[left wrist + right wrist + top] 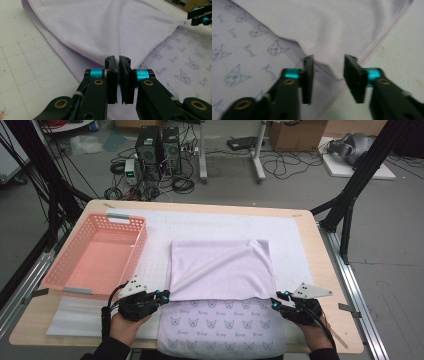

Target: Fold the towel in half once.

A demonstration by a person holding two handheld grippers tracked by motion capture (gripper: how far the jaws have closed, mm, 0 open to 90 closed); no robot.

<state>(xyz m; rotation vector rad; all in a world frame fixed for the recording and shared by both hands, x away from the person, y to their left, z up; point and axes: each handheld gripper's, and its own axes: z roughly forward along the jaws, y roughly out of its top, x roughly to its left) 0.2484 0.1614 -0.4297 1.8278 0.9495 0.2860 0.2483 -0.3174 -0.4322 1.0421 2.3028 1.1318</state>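
A lilac towel [220, 265] lies on the white mat, its far half folded back over the near half, which shows a cat-face print [220, 325]. My left gripper [165, 294] is at the fold's near left corner. In the left gripper view its jaws [118, 60] are pinched together on the towel's stitched edge [62, 57]. My right gripper [276, 300] is at the fold's near right corner. In the right gripper view its jaws [329, 61] stand apart, with the towel corner [329, 67] lying between them and no pad pressing on it.
A pink plastic basket [135, 245] with nothing in it stands on the table's left side, close to my left gripper. The white gridded mat [225, 222] covers the wooden table [320, 270]. Computers and cables sit on the floor beyond the far edge.
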